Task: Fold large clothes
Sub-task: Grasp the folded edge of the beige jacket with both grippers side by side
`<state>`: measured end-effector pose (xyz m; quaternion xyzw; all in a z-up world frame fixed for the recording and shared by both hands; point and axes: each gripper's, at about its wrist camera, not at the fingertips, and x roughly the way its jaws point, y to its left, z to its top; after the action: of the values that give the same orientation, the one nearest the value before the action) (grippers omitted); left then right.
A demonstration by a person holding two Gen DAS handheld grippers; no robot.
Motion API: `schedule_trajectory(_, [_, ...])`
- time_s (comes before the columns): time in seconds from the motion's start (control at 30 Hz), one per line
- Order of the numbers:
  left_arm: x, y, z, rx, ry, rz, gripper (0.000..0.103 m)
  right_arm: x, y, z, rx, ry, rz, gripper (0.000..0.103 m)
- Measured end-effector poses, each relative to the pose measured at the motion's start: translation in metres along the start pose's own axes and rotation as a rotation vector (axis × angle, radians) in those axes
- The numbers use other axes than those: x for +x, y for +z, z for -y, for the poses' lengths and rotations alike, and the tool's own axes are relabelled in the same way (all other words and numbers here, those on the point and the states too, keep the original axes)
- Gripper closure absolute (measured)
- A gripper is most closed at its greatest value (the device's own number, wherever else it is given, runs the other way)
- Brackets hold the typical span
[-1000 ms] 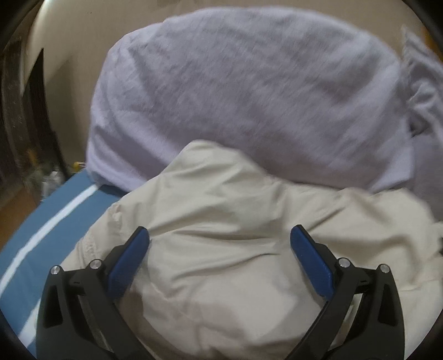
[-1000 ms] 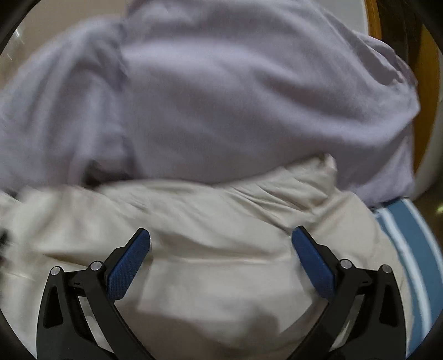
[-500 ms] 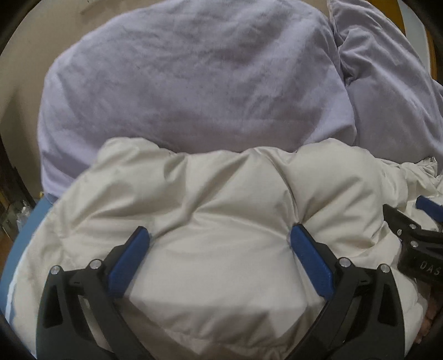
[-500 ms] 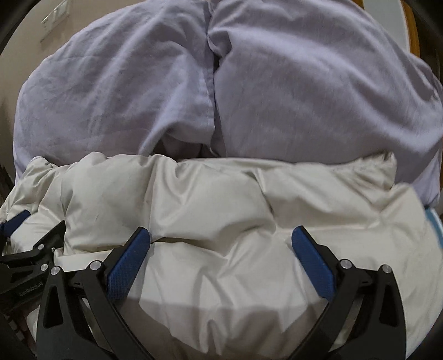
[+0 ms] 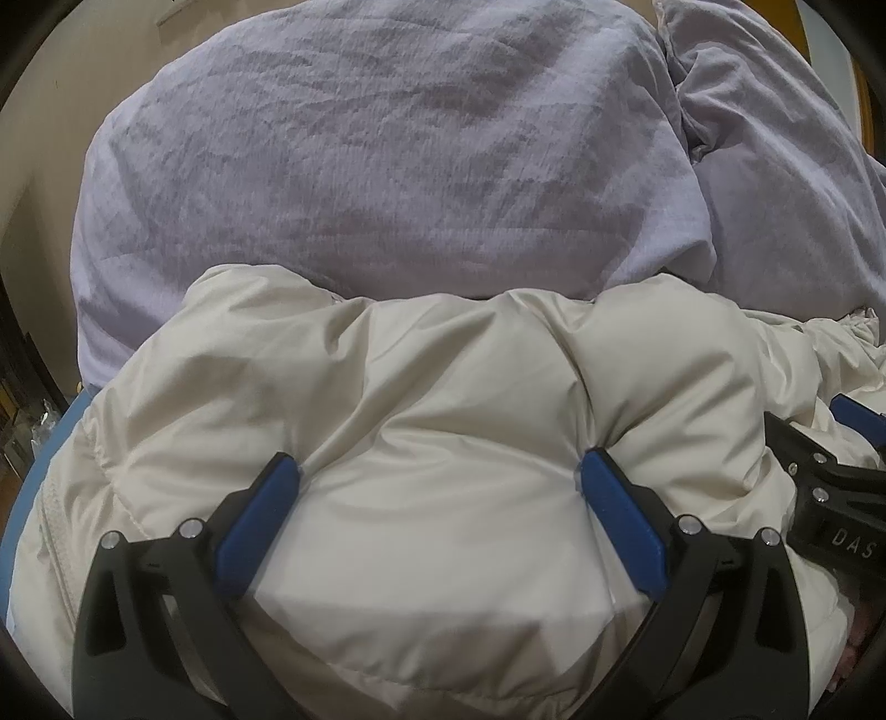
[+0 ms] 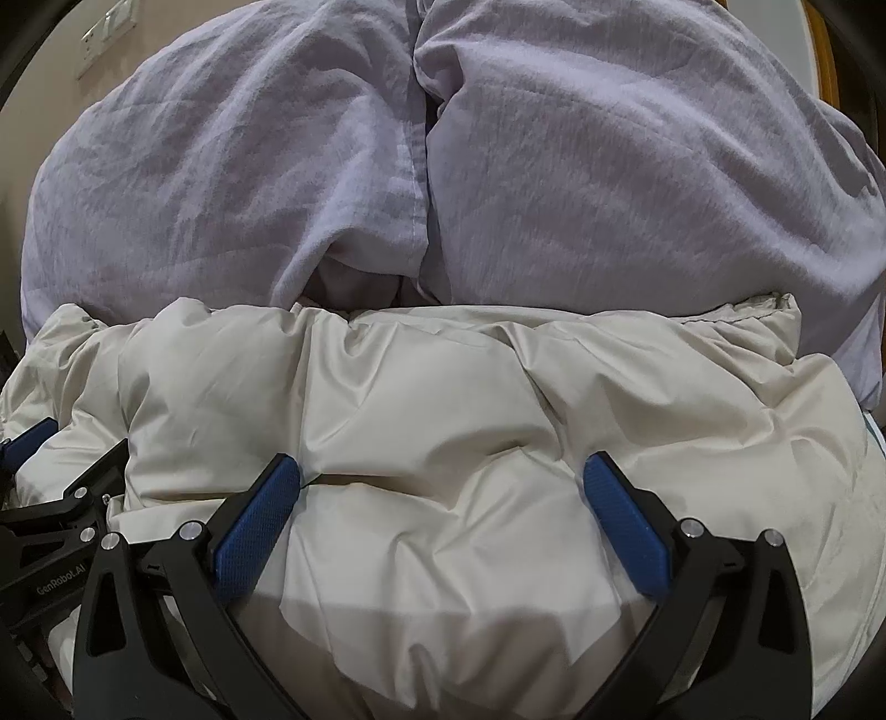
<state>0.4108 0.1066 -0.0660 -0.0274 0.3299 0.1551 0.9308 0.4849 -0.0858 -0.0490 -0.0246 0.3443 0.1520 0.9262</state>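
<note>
While our left gripper (image 5: 437, 482) and right gripper (image 6: 440, 482) sit side by side, both with fingers spread wide and gripping nothing, their blue pads press into the cream puffer jacket (image 5: 454, 399). It lies bunched against two lavender pillows (image 6: 637, 166).

A home bedroom: two lilac pillows (image 6: 443, 166) on a blue striped bedsheet (image 5: 33, 487), wall switch (image 6: 108, 33) behind.
</note>
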Motion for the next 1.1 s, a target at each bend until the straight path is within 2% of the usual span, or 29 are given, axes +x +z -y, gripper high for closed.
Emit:
schedule_trajectory(0.57, [-0.001, 0.0, 0.003, -0.001, -0.001, -0.002, 0.002, 0.002, 0.001, 0.001, 0.003, 0.001, -0.004, 0.001])
schedule_trajectory(0.87, [0.003, 0.002, -0.004, -0.019, -0.016, -0.011, 0.002, 0.006, 0.002, 0.005, 0.014, -0.001, -0.063, 0.001])
schedule_trajectory(1.0, [0.002, 0.002, -0.006, -0.018, -0.004, -0.008, 0.002, 0.004, 0.0, 0.003, 0.018, 0.002, -0.061, 0.001])
schedule_trajectory(1.1, [-0.018, -0.006, -0.012, -0.019, 0.047, -0.027, 0.002, -0.017, -0.002, 0.012, 0.056, 0.011, -0.086, 0.001])
